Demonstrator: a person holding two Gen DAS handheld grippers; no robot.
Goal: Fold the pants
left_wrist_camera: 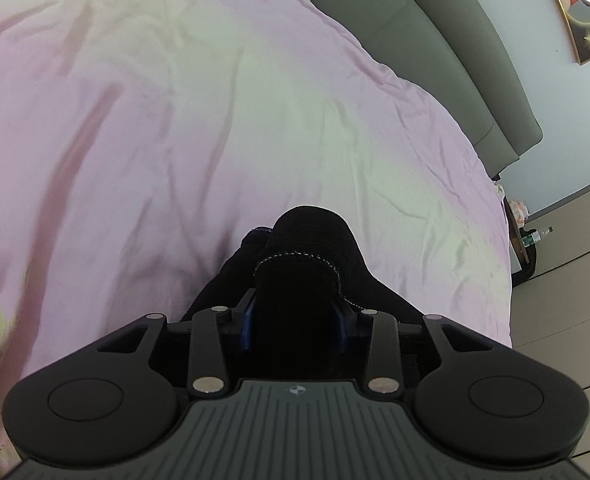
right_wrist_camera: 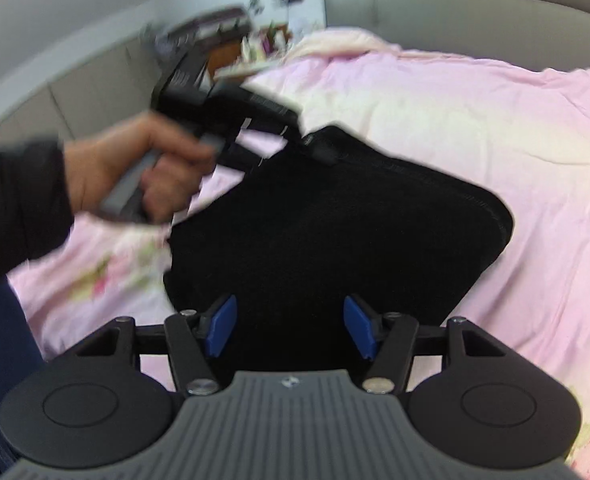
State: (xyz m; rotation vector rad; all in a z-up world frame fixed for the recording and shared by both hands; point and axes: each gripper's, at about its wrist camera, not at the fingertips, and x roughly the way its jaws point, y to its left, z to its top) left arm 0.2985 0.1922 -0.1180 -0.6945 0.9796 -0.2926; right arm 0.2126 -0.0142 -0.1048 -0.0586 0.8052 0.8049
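I have the bed (right_wrist_camera: 475, 128) filling both views, its pink sheet rumpled, and the black pants (right_wrist_camera: 335, 216) lie on it as a thick folded slab, one corner lifted off the sheet.

My left tongs (left_wrist_camera: 297, 316) are clamped on a bunched roll of the pants' fabric, stitched hem showing just ahead of the pads; from the right wrist camera I can see the left hand (right_wrist_camera: 135, 168) holding that tool at the slab's far left corner. My worry there is the grip: the roll looks thick and rounded, so I judge it could squirm out sideways if I pull hard, and the fold would flop open.

My right tongs (right_wrist_camera: 289, 330) stand apart with the near edge of the pants between the blue pads (right_wrist_camera: 221, 330), not visibly pressed on the cloth. If I close too shallow I expect to catch only the top layer, and the layers below would trail and skew the fold.

The loose sheet is the smaller risk: a low pinch could take sheet along with cloth and drag it.
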